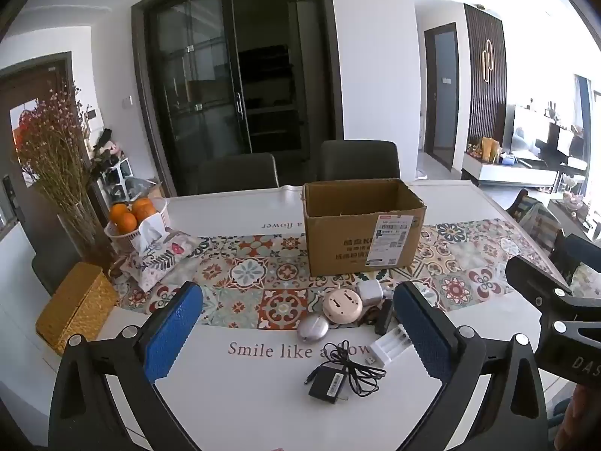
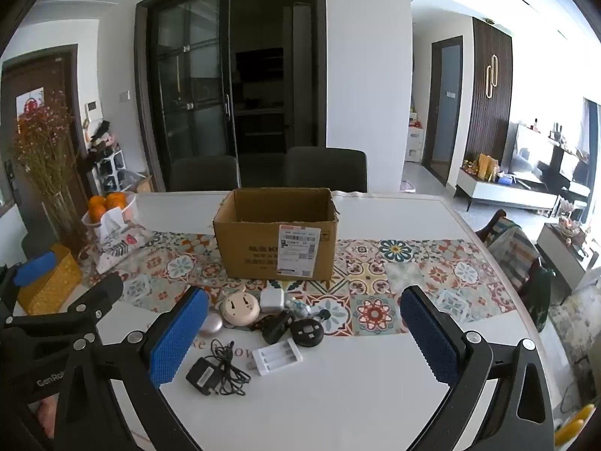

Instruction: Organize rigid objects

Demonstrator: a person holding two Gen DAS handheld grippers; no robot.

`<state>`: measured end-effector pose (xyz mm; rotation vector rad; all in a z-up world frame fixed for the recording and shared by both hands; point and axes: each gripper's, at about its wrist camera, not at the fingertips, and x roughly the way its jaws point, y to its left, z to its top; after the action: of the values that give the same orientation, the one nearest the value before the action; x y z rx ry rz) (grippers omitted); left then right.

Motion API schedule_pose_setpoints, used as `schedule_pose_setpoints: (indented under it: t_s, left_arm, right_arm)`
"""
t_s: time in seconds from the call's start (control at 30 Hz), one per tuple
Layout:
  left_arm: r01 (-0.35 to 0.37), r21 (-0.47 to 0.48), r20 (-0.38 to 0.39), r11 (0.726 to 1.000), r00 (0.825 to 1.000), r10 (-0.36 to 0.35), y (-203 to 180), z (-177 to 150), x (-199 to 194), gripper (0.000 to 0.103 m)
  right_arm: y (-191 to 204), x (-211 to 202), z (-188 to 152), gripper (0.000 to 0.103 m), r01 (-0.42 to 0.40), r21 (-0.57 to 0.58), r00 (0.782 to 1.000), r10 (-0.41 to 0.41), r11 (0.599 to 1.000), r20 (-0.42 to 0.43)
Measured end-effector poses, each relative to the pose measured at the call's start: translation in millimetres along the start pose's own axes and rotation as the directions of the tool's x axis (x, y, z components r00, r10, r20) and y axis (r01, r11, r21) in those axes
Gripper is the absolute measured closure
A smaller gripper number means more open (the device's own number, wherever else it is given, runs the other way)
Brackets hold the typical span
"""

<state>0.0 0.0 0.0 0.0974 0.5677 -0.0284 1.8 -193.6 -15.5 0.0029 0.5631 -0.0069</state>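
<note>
An open cardboard box (image 1: 362, 225) (image 2: 276, 231) stands on the patterned runner. In front of it lie small items: a black adapter with cord (image 1: 334, 377) (image 2: 210, 372), a white battery charger (image 1: 388, 344) (image 2: 278, 355), a round beige device (image 1: 342, 305) (image 2: 240, 310), a silver oval case (image 1: 312, 329) (image 2: 211, 325), a white plug cube (image 1: 370, 289) (image 2: 272, 297) and black key fobs (image 2: 296, 329). My left gripper (image 1: 296, 338) is open and empty above the items. My right gripper (image 2: 304, 342) is open and empty, to the right of the left one.
The white table (image 1: 244, 406) carries a tissue pouch (image 1: 157, 255), a basket of oranges (image 1: 131, 214), a vase of dried flowers (image 1: 56, 158) and a gold box (image 1: 75, 310) at the left. Two dark chairs (image 1: 296, 167) stand behind the table.
</note>
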Motion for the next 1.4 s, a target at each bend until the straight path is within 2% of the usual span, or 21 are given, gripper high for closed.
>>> schedule_pose_setpoints:
  t_s: [1.4]
  left_arm:
    - [-0.003, -0.021, 0.006, 1.000, 1.000, 0.003, 5.8, 1.9, 4.8, 0.000]
  right_arm:
    - [3.5, 3.3, 2.5, 0.000, 0.026, -0.002, 1.000, -0.026, 1.000, -0.017]
